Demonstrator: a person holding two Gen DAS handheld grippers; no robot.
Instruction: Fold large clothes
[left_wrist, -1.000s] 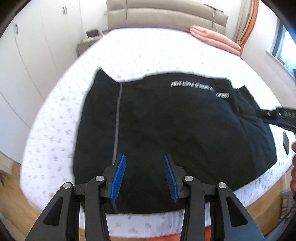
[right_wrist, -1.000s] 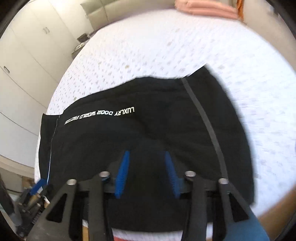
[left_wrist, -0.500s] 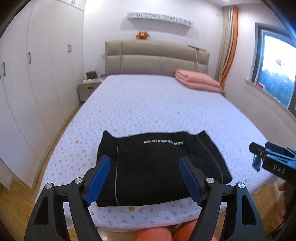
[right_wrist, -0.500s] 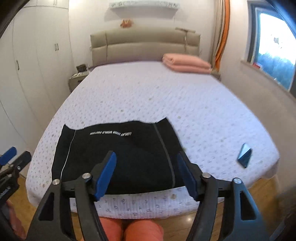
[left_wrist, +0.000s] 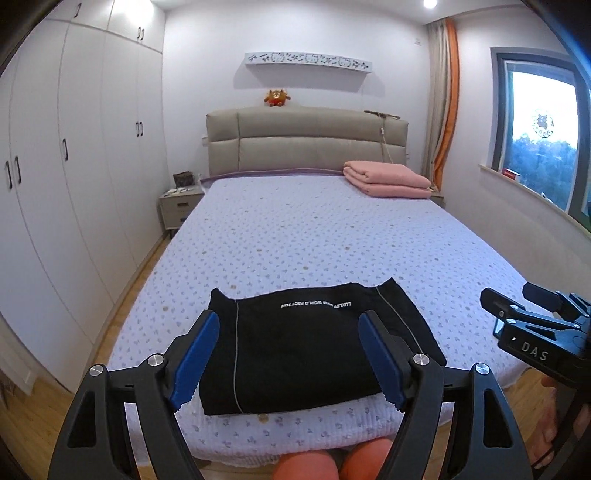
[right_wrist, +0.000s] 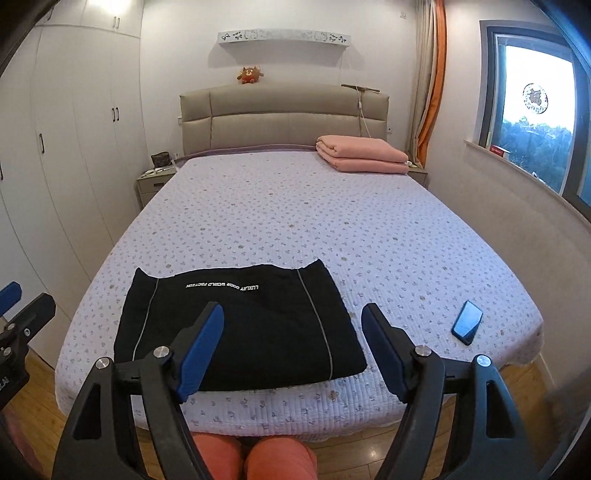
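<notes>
The left gripper (left_wrist: 288, 354) and the right gripper (right_wrist: 293, 350) have just been opening; their fingers are wide apart with nothing between them. The folded black garment (right_wrist: 236, 325) lies flat by the near edge of the bed (right_wrist: 295, 221). A phone (right_wrist: 467, 322) lies near the near right corner. A pink blanket (right_wrist: 364, 154) sits at the far right corner.

A: Left gripper (left_wrist: 288, 354) noted: black angular arms, blue serrated pads (left_wrist: 195, 358), silver screws at the pivots.

B: Right gripper (right_wrist: 291, 350) recorded likewise: black frame, blue pads (right_wrist: 201, 354), four silver screws. White lettering "DAS" is seen on its body from the left wrist view. Orange-red trousers (right_wrist: 273, 458) are worn.
</notes>
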